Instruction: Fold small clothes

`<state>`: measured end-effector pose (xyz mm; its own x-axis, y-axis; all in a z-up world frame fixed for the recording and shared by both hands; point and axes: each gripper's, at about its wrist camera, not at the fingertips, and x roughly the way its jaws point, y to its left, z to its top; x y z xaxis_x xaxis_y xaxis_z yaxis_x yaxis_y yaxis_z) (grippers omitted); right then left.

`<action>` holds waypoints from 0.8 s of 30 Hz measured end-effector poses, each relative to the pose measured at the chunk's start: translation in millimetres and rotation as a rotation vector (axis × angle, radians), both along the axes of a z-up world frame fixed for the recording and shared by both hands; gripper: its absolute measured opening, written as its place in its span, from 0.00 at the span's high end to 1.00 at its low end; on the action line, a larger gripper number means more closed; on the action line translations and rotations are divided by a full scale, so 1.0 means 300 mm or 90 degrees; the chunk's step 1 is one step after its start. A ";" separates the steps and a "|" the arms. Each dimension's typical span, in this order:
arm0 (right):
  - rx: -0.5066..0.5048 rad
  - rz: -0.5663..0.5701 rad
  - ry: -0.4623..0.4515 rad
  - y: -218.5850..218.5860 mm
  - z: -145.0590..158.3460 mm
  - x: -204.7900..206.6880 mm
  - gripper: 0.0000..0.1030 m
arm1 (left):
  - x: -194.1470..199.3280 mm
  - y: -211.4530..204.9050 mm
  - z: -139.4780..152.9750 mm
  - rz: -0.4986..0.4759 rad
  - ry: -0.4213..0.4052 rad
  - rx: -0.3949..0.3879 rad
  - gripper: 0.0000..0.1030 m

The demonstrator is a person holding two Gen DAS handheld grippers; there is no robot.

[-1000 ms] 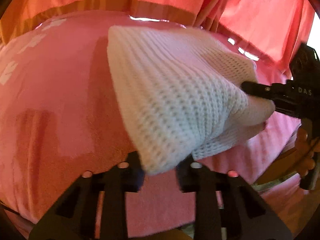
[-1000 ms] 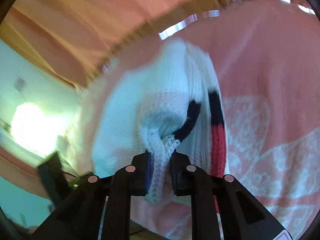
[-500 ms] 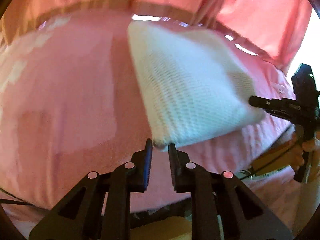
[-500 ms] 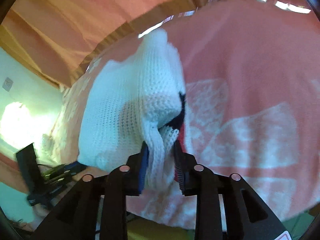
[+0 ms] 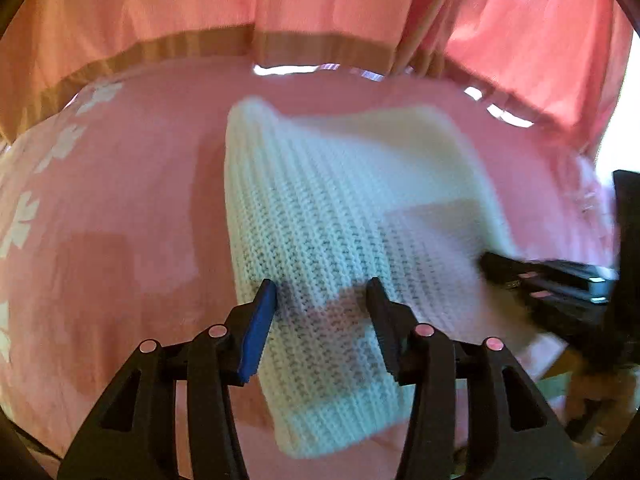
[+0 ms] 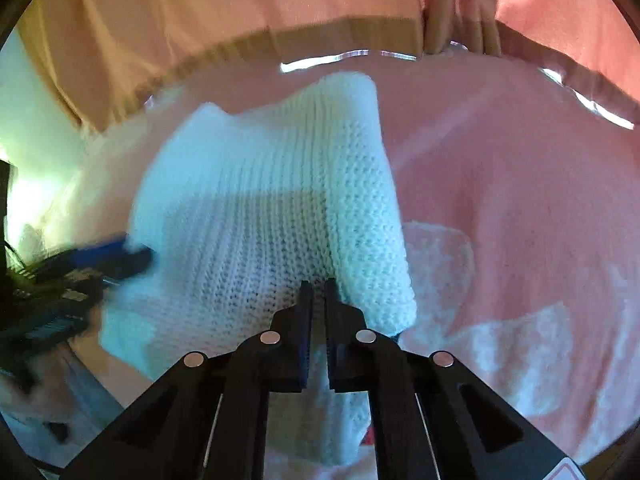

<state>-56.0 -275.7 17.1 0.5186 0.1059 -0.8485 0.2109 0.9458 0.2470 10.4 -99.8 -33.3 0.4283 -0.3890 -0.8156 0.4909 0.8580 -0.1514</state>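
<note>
A white knitted garment [image 5: 340, 220] lies folded on a pink blanket [image 5: 120, 208]. In the left wrist view my left gripper [image 5: 322, 300] is open, its fingers spread over the garment's near corner without clamping it. My right gripper [image 6: 318, 292] is shut on the garment [image 6: 272, 208] near its front edge, the knit pinched between the fingers. The right gripper also shows at the right of the left wrist view [image 5: 552, 280], at the garment's right edge. The left gripper shows blurred at the left of the right wrist view [image 6: 104, 260].
The pink blanket with white flower prints [image 6: 520, 240] covers the whole surface. Pink curtains [image 5: 320, 0] hang behind it, with a brown band [image 5: 200, 44] along the far edge. A bright window area [image 6: 24, 184] is at the left.
My left gripper has opened and let go of the garment's corner. The garment has come down flat onto the blanket. My right gripper still holds its edge.
</note>
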 end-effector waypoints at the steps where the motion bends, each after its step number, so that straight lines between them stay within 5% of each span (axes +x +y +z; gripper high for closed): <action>1: -0.002 0.007 -0.002 0.005 0.020 -0.002 0.97 | -0.007 -0.004 -0.007 0.000 -0.022 0.007 0.52; 5: 0.006 -0.009 -0.083 -0.017 0.099 -0.047 0.96 | -0.011 -0.003 -0.004 0.007 -0.034 0.013 0.51; 8: -0.007 -0.018 -0.010 -0.024 0.002 -0.009 0.97 | 0.002 0.000 -0.009 0.007 -0.029 0.010 0.50; 16: 0.007 -0.036 -0.070 -0.037 0.074 -0.036 0.92 | -0.016 0.001 0.004 0.012 -0.035 0.011 0.47; 18: 0.001 -0.042 -0.094 -0.036 0.101 -0.046 0.75 | -0.018 0.013 0.015 0.014 -0.035 0.000 0.39; 20: -0.037 -0.065 -0.098 -0.038 0.119 -0.060 0.27 | -0.020 0.046 0.048 0.022 -0.038 -0.046 0.24; 21: -0.046 -0.071 -0.099 -0.041 0.121 -0.063 0.26 | -0.017 0.064 0.065 0.028 -0.042 -0.069 0.14; 24: -0.033 -0.085 -0.093 -0.073 0.106 -0.072 0.24 | 0.015 0.119 0.099 0.057 -0.046 -0.124 0.07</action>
